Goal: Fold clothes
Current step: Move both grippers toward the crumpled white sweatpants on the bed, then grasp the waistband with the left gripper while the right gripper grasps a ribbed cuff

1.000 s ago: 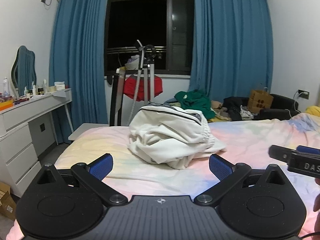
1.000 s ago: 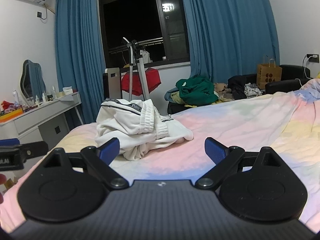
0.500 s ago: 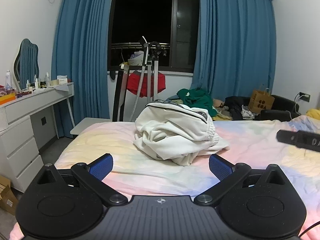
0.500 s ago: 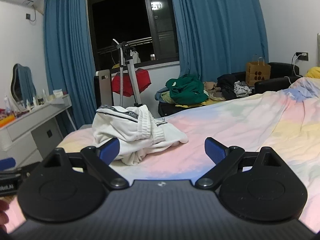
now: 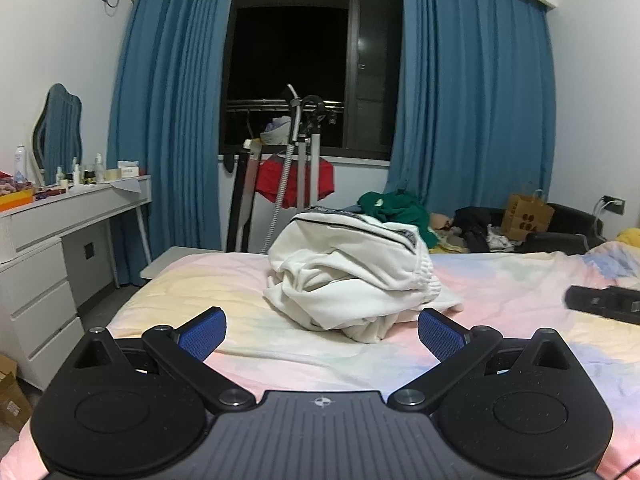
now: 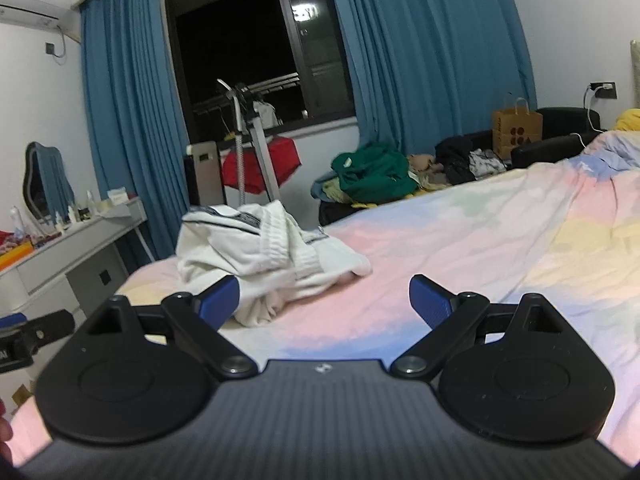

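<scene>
A crumpled white garment (image 5: 352,268) with dark striped trim lies in a heap on the pastel bed (image 5: 500,292). My left gripper (image 5: 322,330) hovers open just in front of the heap, blue pads wide apart with nothing between them. In the right wrist view the same white garment (image 6: 260,252) lies ahead and to the left. My right gripper (image 6: 323,300) is open too, its left pad close to the heap's near edge. Each gripper's tip shows at the side of the other's view: the right one (image 5: 604,304) and the left one (image 6: 36,332).
A white dresser (image 5: 52,248) with bottles stands left of the bed. Behind the bed are a clothes steamer stand (image 5: 304,152) with a red item, a green clothes pile (image 6: 372,172), a paper bag (image 6: 516,128) on a black sofa, and blue curtains.
Both grippers have tilted upward and moved a little; the garment sits lower and slightly closer in both views. The garment itself has not moved. Both grippers stay open.
</scene>
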The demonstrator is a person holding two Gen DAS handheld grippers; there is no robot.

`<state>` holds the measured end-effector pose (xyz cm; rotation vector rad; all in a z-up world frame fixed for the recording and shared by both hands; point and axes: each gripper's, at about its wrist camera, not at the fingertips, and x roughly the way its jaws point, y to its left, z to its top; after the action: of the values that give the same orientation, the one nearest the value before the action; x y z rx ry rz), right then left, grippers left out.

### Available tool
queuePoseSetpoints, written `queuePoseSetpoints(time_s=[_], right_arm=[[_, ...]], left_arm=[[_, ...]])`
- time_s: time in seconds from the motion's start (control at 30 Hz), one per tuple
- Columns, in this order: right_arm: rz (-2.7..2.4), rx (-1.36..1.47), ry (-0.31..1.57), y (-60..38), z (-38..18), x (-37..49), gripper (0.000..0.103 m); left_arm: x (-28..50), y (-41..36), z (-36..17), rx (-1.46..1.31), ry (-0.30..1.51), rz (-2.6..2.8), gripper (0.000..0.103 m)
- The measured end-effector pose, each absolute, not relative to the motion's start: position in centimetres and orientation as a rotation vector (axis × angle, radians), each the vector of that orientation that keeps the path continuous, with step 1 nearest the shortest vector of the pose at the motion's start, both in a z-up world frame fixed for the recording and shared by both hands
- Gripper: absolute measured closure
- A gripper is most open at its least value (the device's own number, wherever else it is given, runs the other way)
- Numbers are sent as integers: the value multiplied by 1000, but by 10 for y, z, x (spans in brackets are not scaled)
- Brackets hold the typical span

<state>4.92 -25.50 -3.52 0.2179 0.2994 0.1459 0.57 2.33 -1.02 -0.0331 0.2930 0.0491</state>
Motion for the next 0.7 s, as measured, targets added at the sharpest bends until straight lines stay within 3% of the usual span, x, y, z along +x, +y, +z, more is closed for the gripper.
queuePoseSetpoints(time_s=[0.27,0.7], right_arm=[[65,247,328,-273,-39,49,10],[-36,363,431,-304,-88,98,10]], left_arm=[[58,-3,-19,47,330,-8,2],[266,-105,-27,216,336,23,10]])
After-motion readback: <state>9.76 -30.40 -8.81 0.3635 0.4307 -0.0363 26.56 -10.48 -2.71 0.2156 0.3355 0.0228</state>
